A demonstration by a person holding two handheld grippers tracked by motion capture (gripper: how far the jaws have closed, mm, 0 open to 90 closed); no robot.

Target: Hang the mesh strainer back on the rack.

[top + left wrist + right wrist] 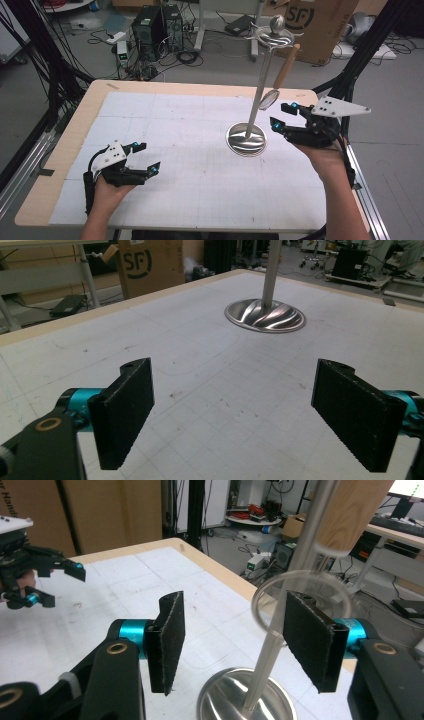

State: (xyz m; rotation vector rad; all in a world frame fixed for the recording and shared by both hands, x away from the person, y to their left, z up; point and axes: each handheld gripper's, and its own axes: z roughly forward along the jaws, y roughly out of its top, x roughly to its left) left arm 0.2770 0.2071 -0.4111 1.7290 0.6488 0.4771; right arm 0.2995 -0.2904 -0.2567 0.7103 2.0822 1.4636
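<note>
Hanging from the stand's [248, 122] top near the desk's [60, 150] far right corner, the strainer [276, 86] is pointing handle-up, ring-down. Left gripper [145, 156] is gaping empty. Left gripper view is showing the stand's base. Right gripper view is showing right gripper [232, 632] half-open, empty, beside the ring.

A laboratory or workshop: desktop computer towers [159, 31] stand on the floor among loose cables [187, 56], a cardboard box [320, 25] sits behind, and black frame struts [47, 70] flank the gridded desk [165, 130].
</note>
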